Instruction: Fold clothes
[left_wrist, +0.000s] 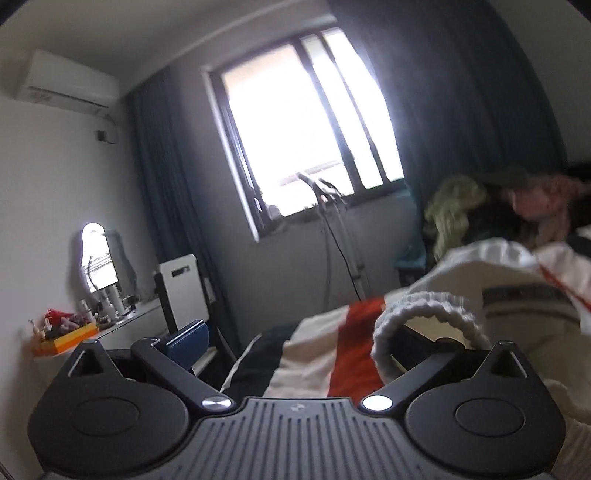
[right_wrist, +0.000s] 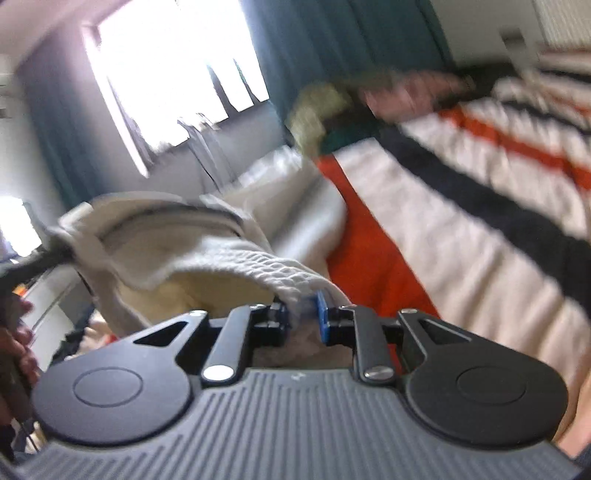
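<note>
Right gripper pinching white knit garment above striped bed; left gripper spread wide, garment's ribbed edge draped over one finger.

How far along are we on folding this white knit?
No fold shows yet. In hand: the right gripper is shut on the white knit's ribbed edge, and the knit is lifted above the striped bedding. The left gripper's jaws stand wide, with knit draped over one finger. Left: spread it flat, then fold.
</note>
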